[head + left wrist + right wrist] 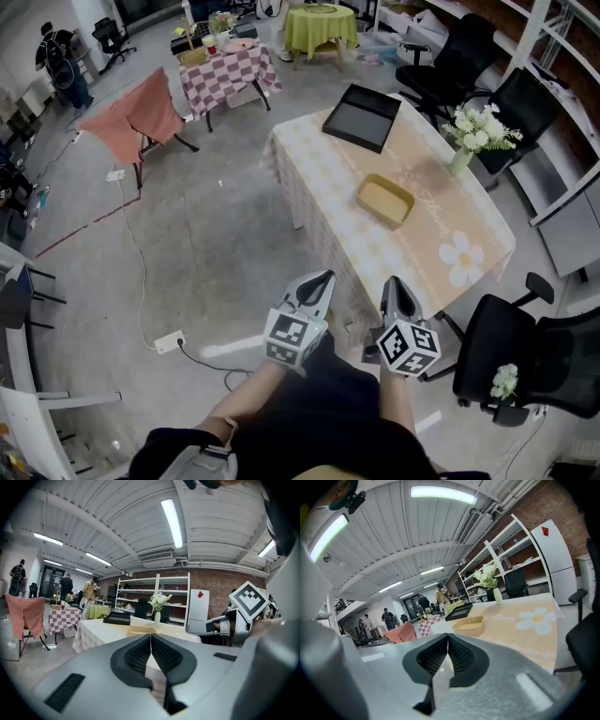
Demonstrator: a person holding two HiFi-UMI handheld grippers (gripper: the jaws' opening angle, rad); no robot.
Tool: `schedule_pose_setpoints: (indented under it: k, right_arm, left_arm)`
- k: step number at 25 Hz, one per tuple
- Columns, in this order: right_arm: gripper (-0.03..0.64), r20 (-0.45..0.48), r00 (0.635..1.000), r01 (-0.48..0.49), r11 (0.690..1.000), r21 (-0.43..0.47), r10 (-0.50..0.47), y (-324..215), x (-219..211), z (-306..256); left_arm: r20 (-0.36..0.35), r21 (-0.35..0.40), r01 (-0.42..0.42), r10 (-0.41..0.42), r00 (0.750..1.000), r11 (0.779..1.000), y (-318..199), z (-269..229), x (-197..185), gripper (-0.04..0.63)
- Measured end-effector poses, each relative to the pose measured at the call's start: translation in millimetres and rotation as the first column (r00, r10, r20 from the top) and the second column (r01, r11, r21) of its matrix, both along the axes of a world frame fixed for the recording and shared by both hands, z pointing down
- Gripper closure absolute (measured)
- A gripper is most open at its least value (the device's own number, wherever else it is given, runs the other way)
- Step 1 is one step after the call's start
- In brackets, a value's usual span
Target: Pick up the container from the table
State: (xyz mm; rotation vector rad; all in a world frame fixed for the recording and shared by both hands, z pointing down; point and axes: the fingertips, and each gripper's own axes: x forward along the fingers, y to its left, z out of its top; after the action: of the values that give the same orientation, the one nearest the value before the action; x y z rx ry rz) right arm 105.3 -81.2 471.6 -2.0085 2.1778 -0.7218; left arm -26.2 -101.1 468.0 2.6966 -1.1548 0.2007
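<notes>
Yellow and shallow, the container [385, 200] sits open side up near the middle of the worktop [319, 178]. It is apart from the black tray [362, 116] at the far end and from the vase of white flowers [473, 136] by the right edge. Nothing touches it or crowds its rim, so we judge that it can be approached from any side. We hold both tools low in front of us, side by side and short of the worktop's near end, well apart from the container. The left tool [317, 279] has its jaws pressed tip to tip with nothing between them, and the right tool [395, 283] is the same, closed and empty. Both point roughly level towards the worktop, and each tool's own view has the container ahead of its tips, which suits a straight approach. We judge the pickup not yet begun: the jaws would have to part before taking hold, and the container's thin raised wall looks the likeliest place to pinch. An office chair [525, 361] stands by the near right corner, so the floor on the left looks the freer way in.
</notes>
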Motion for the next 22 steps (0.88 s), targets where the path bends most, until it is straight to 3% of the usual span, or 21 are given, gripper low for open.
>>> schedule_pose_setpoints:
  k: [22]
  right_arm:
    - [0.612,0.001,0.998,-0.063,0.997,-0.047,0.064,-111.8,29.8,10.1]
  left_arm:
    - [0.016,-0.041,-0.06,0.061,0.998,0.997,-110.9,9.7,31.3,0.583]
